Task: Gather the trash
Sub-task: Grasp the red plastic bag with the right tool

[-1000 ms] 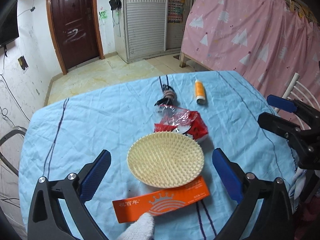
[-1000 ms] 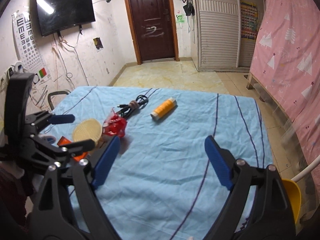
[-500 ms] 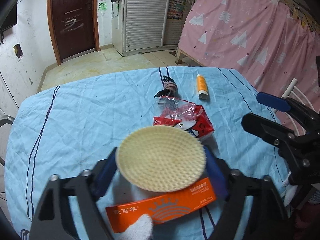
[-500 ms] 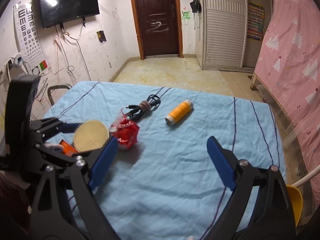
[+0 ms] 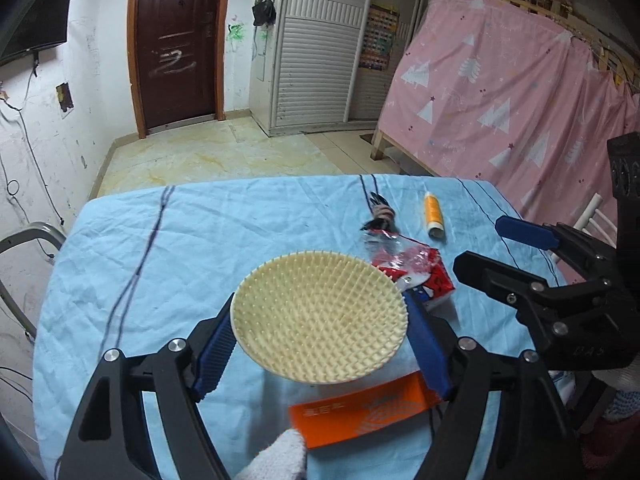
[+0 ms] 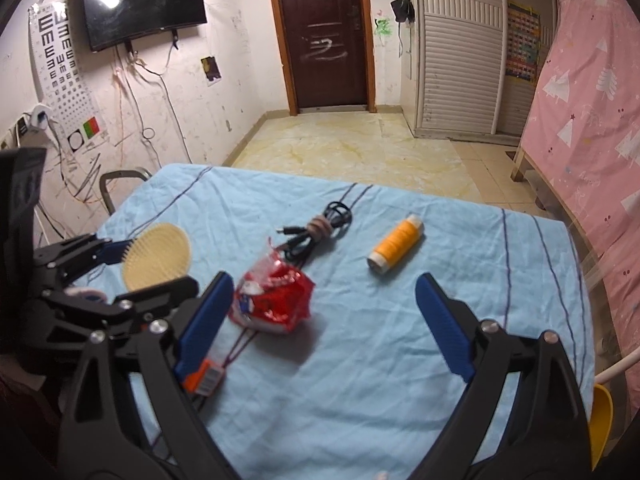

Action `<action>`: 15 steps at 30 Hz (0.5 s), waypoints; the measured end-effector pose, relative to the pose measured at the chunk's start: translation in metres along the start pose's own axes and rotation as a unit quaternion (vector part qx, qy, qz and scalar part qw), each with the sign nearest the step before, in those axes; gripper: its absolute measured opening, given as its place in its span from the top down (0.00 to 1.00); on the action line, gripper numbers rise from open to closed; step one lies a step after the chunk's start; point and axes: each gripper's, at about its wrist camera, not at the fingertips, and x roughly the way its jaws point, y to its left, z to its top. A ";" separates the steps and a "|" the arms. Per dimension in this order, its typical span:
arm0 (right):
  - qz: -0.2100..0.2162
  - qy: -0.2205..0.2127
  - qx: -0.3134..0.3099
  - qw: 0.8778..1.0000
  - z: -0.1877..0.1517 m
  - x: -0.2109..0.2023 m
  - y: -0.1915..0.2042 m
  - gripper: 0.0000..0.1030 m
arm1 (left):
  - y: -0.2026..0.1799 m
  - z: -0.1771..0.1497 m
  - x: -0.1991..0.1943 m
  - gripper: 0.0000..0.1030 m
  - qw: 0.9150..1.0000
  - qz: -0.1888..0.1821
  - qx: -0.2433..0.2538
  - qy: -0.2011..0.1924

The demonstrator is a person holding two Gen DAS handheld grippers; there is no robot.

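Our left gripper [image 5: 320,336] has its fingers clamped on the stiff, light, cream spiked dish [image 5: 319,317]. Our right gripper [image 6: 324,320] gapes wide, empty. The crinkly red snack wrapper [image 6: 276,300], centre frame on the table [image 6: 400,360], looks feather-light, slippery; we'd pinch its bunched middle.

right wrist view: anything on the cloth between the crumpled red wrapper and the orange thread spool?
Only bare blue tablecloth between the crumpled red wrapper and the orange thread spool. The bundled black cable lies behind that stretch, clearest in the right wrist view.
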 end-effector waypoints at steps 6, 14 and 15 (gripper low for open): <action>0.011 0.024 0.006 1.000 0.004 0.021 0.007 0.14 | 0.024 0.003 -0.017 0.32 0.999 0.031 -0.012 -0.032; 0.020 0.079 -0.010 0.997 0.001 0.054 0.020 0.41 | 0.038 0.002 -0.025 0.32 0.998 0.030 -0.032 -0.047; 0.021 0.080 -0.010 0.997 0.002 0.055 0.021 0.48 | 0.039 0.002 -0.025 0.32 0.998 0.029 -0.032 -0.046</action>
